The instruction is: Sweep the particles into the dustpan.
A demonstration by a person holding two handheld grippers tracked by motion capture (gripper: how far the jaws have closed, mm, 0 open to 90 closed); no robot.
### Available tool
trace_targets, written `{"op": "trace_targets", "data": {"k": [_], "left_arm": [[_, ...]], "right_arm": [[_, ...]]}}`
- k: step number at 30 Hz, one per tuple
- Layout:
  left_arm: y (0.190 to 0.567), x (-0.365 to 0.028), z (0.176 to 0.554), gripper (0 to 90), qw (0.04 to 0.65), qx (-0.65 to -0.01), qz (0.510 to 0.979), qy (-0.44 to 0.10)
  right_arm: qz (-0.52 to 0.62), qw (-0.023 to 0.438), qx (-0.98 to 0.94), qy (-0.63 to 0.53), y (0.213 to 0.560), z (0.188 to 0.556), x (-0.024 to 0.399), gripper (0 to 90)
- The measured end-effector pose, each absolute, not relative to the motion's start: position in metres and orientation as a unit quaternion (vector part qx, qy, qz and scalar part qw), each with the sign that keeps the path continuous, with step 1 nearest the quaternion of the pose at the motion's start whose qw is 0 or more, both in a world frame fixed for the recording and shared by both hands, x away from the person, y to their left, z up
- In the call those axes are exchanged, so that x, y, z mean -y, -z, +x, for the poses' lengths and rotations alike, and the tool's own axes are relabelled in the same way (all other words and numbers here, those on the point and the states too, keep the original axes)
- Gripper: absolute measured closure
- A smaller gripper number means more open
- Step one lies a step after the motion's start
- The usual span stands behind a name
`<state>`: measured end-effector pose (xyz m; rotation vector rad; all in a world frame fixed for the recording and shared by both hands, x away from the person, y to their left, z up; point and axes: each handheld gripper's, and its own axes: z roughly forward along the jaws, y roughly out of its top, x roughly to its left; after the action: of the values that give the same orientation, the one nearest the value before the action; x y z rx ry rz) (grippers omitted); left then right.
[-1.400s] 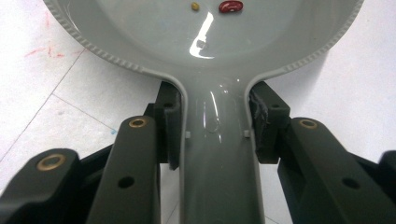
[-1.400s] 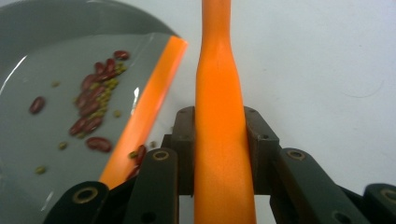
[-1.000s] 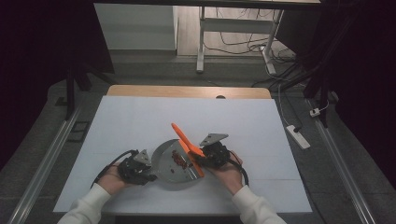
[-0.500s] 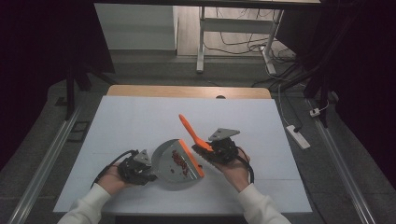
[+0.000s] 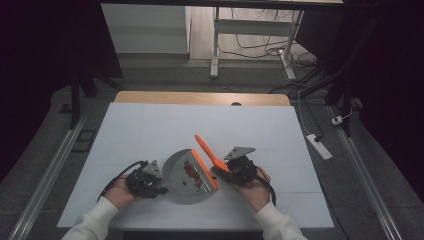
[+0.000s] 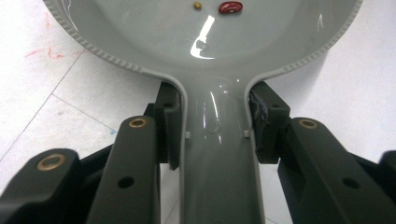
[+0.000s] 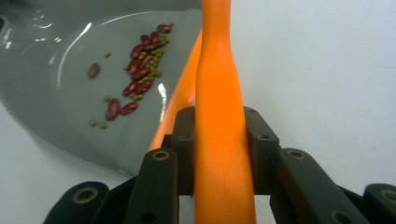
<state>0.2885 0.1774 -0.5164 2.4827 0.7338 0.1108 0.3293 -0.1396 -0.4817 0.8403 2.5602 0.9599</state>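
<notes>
Hands low: left gripper [image 5: 159, 186] clamps dustpan [image 5: 182, 175] handle, right gripper [image 5: 223, 172] brush [image 5: 207, 150].

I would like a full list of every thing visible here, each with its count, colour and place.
dustpan: one, grey, on the table between the two hands, handle clamped in the left gripper.
brush: one, orange, at the dustpan's right edge, handle clamped in the right gripper.
beans: many, dark red with small green ones, inside the dustpan.
table: one, white top with a wooden far edge.
power strip: one, white, on the floor at the right.
left gripper: one, black, shut on the dustpan.
right gripper: one, black, shut on the brush.
</notes>
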Motion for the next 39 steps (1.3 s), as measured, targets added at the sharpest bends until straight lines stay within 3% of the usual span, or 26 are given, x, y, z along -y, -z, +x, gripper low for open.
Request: {"op": "trace_targets", "data": {"k": [8,11,16,20,32,35,39], "left_arm": [[0.517,-0.177,0.289,62.1,0.270,-0.271,0.923,-0.038],[0.517,-0.177,0.289,62.1,0.269,-0.272,0.923,-0.040],[0.518,-0.177,0.288,62.1,0.273,-0.274,0.921,-0.045],[0.519,-0.177,0.288,62.1,0.271,-0.275,0.922,-0.045],[0.520,-0.176,0.286,62.1,0.270,-0.277,0.921,-0.050],[0.520,-0.175,0.286,62.1,0.269,-0.278,0.920,-0.053],[0.520,-0.176,0.285,62.2,0.273,-0.278,0.919,-0.054]], "right_arm": [[0.264,0.088,-0.881,-0.382,0.470,0.322,0.133,69.9],[0.272,0.117,-0.878,-0.377,0.466,0.324,0.140,69.9],[0.295,0.127,-0.878,-0.355,0.473,0.333,0.152,69.9],[0.298,0.109,-0.885,-0.342,0.481,0.333,0.152,69.9],[0.265,0.111,-0.894,-0.343,0.478,0.308,0.141,69.9],[0.259,0.080,-0.887,-0.375,0.473,0.307,0.142,69.9],[0.264,0.110,-0.878,-0.385,0.467,0.308,0.147,69.9]]}}
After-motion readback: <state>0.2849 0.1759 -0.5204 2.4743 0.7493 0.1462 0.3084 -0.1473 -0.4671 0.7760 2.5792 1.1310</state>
